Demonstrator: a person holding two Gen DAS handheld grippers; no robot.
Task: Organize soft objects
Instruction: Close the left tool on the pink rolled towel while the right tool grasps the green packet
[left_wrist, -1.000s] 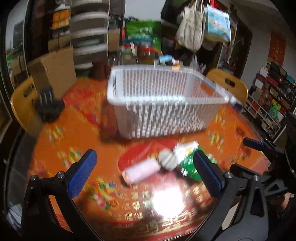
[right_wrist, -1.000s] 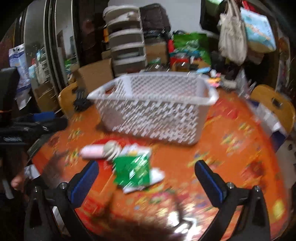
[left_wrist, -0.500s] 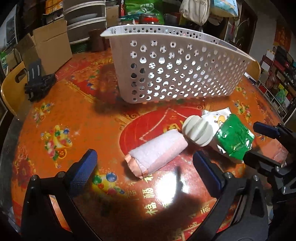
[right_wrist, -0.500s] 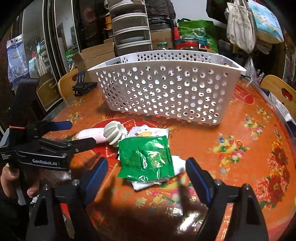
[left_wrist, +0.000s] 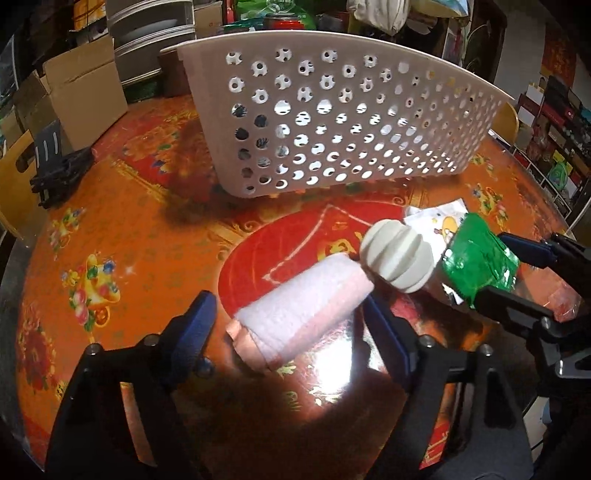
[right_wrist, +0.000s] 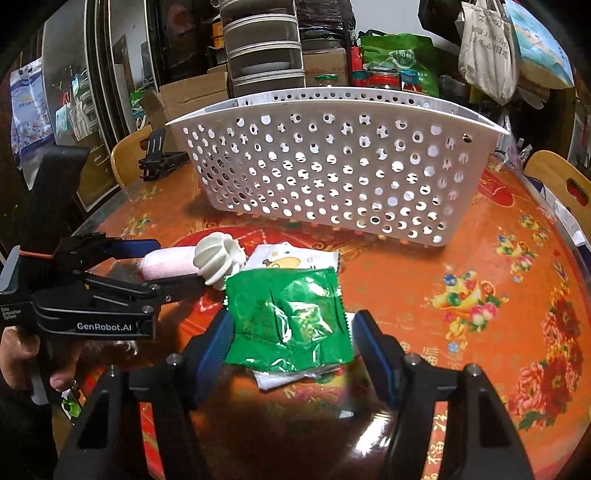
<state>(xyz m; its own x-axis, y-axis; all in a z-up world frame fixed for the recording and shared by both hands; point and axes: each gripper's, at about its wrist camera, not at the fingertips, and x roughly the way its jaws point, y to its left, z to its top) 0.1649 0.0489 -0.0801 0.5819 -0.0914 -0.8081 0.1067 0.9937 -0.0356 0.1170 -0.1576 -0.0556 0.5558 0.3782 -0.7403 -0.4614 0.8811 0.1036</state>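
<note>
Though perforated, basket contents unclear.

A pink rolled towel lies on its side near the tabletop's front edge, on the red central medallion. Touching its far end sits a white ribbed soft toy, tilted. Just beside that, a crinkled green foil packet lies flat atop white packets. Behind them, toward the tabletop's middle, stands an upright white perforated basket.
</note>
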